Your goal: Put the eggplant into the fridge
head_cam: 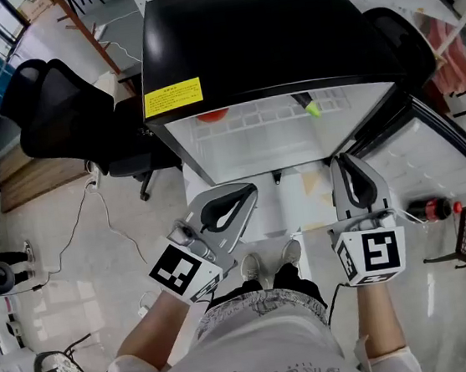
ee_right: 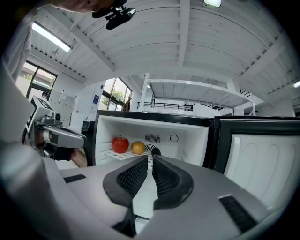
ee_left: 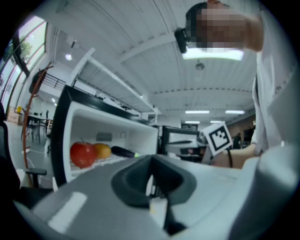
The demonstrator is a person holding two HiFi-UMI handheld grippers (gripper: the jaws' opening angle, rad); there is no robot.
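The black fridge (head_cam: 257, 35) stands open in front of me. The dark eggplant (head_cam: 302, 100) with a green stem end lies on the white wire shelf inside; it also shows as the eggplant (ee_left: 123, 151) in the left gripper view and as the eggplant (ee_right: 155, 151) just past the jaw tips in the right gripper view. My right gripper (head_cam: 346, 160) hangs outside the fridge opening, its jaws close together with nothing between them. My left gripper (head_cam: 247, 191) is lower left of the opening, shut and empty.
A red apple (ee_right: 120, 144) and an orange (ee_right: 138, 147) sit on the same shelf, left of the eggplant. The fridge door (head_cam: 452, 154) stands open at the right, with a cola bottle (head_cam: 430, 210) near it. A black office chair (head_cam: 63, 109) is left of the fridge.
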